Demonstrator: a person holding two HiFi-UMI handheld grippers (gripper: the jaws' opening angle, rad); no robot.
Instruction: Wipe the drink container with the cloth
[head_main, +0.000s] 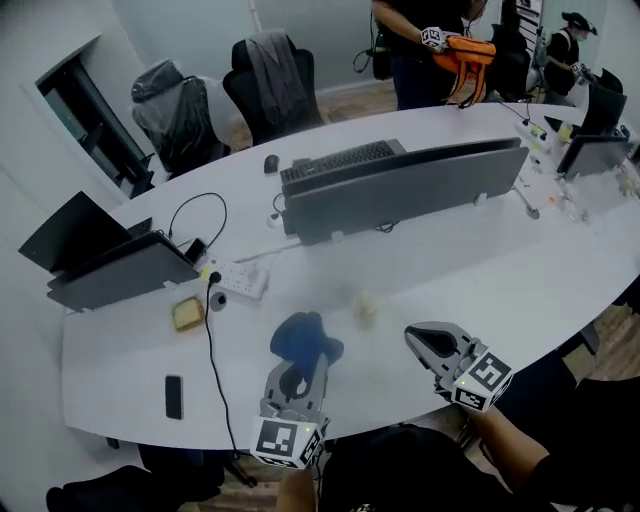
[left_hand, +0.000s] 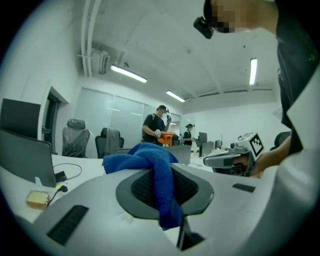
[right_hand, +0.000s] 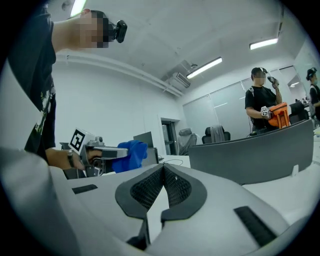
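My left gripper (head_main: 302, 364) is shut on a bunched blue cloth (head_main: 306, 338), held just above the white table's near edge. In the left gripper view the cloth (left_hand: 150, 156) drapes between the jaws of the left gripper (left_hand: 162, 174) and hangs down past them. My right gripper (head_main: 417, 337) hovers to the right of the cloth, shut with nothing in it; its pads meet in the right gripper view (right_hand: 163, 171). A small pale object (head_main: 365, 308), blurred, stands on the table between and just beyond both grippers. I cannot tell whether it is the drink container.
A white power strip (head_main: 238, 278), a yellow block (head_main: 187, 314), a black phone (head_main: 174, 396) and a black cable lie to the left. A grey divider (head_main: 400, 185) with a keyboard (head_main: 340, 160) behind it crosses the table. A laptop (head_main: 95, 250) sits far left. A person (head_main: 425, 50) stands at the back.
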